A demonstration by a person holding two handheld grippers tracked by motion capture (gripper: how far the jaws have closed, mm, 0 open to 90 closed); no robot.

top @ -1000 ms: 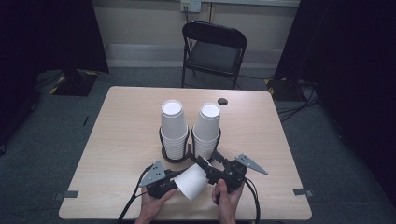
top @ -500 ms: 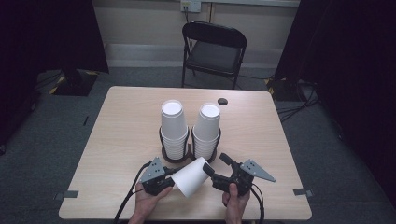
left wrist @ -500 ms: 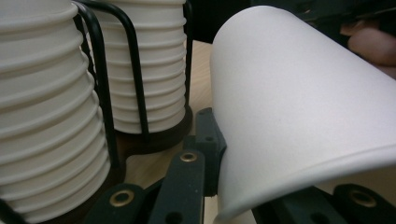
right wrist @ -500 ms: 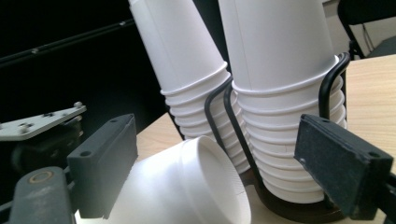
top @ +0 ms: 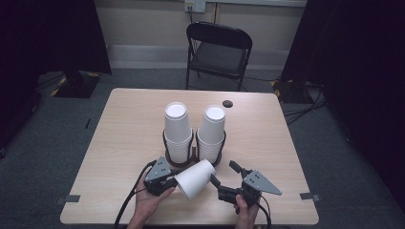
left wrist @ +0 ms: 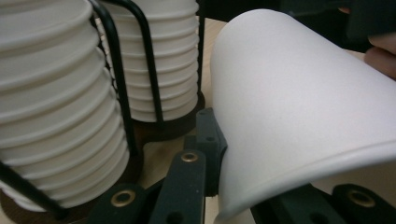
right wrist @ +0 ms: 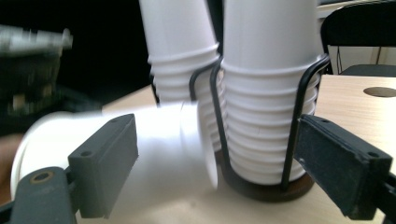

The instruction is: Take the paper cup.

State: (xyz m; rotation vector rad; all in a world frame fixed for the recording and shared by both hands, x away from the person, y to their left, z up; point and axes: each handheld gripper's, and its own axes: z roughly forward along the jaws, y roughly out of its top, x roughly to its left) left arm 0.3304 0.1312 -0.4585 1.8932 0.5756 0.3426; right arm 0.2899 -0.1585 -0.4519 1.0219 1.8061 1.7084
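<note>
Left tool clamps rim of paper cup, lower centre, tipped sideways toward right tool, jaws wide, likely to take it.

Left gripper clamped tight, held low near the table edge; right gripper jaws wide apart, angled leftward.
</note>
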